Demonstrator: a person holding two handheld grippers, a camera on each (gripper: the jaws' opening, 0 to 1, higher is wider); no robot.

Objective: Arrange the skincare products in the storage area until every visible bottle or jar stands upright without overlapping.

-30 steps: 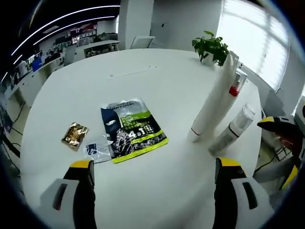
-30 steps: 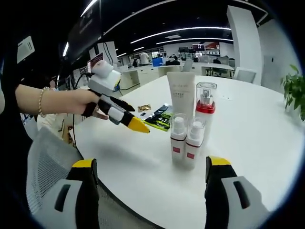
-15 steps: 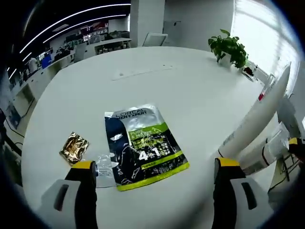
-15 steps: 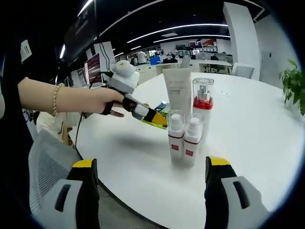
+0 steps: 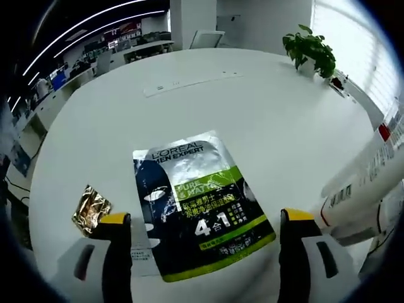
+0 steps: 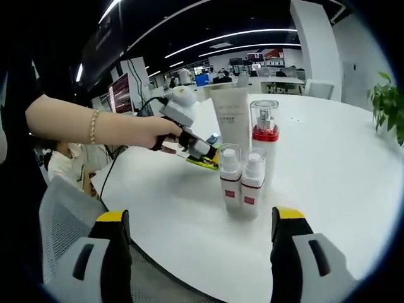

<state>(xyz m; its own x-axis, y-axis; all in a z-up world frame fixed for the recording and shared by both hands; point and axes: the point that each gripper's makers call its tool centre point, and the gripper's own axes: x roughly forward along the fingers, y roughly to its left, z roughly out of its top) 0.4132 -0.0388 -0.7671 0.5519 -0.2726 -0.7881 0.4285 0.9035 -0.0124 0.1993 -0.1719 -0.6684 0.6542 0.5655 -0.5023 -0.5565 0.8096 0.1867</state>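
I see the 4 bottles [image 6: 243,158] upright on the desk [image 6: 328,164], the sachet [image 5: 199,202] lies flat, left gripper [image 5: 202,221] and right gripper [image 6: 199,218] are wide open, empty.

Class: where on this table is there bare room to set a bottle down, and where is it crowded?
Free: the wide table between the sachet and the plant; also the near edge before the bottles. Crowded: around the bottles and tube, where the left gripper reaches in.
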